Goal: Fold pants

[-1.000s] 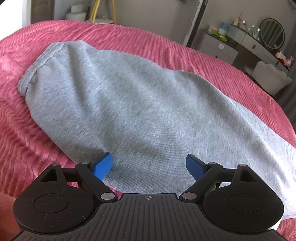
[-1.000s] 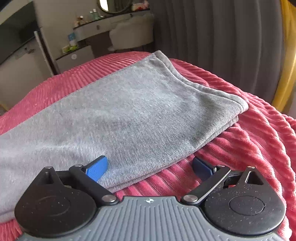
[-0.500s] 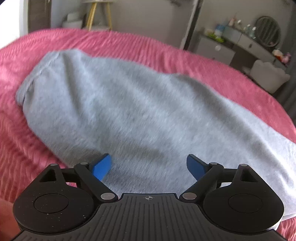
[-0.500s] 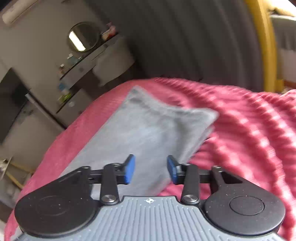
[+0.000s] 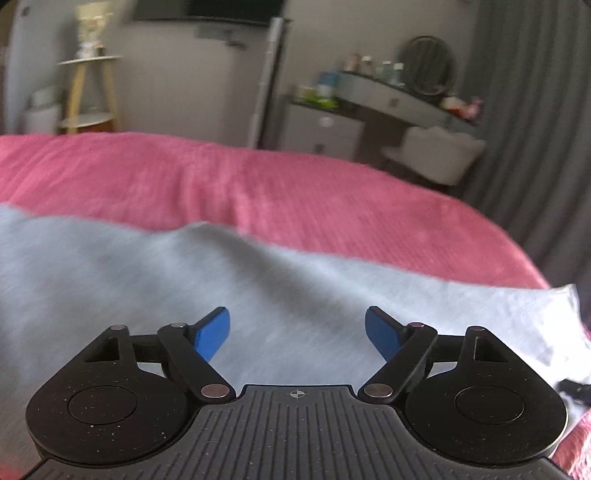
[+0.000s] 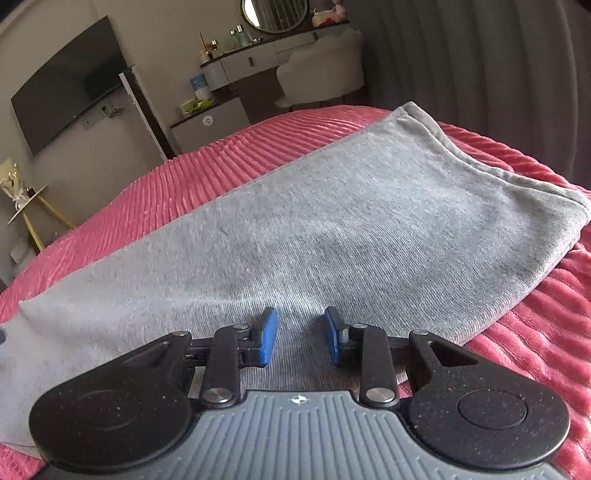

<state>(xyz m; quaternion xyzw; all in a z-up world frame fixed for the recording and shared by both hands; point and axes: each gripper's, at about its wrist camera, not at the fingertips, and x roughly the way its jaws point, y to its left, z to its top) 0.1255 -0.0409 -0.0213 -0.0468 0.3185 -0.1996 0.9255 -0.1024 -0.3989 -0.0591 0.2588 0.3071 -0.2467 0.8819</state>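
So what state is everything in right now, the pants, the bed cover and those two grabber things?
Pants: grey, folded lengthwise, lying flat on the bed.
Bed cover: pink, ribbed, spread under the pants.
Left gripper: jaws wide but closing, over the pants, nothing pinched.
Right gripper: jaws narrow and closing, grey cloth lies in the gap; a pinch cannot be told.
Mirror: upright on the dresser.

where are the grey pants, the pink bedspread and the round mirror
grey pants (image 6: 369,229): right wrist view, on the flat folded leg fabric.
pink bedspread (image 6: 207,173): right wrist view, on the bare ribbed surface left of the pants.
round mirror (image 6: 275,13): right wrist view, on the glass above the dressing table.
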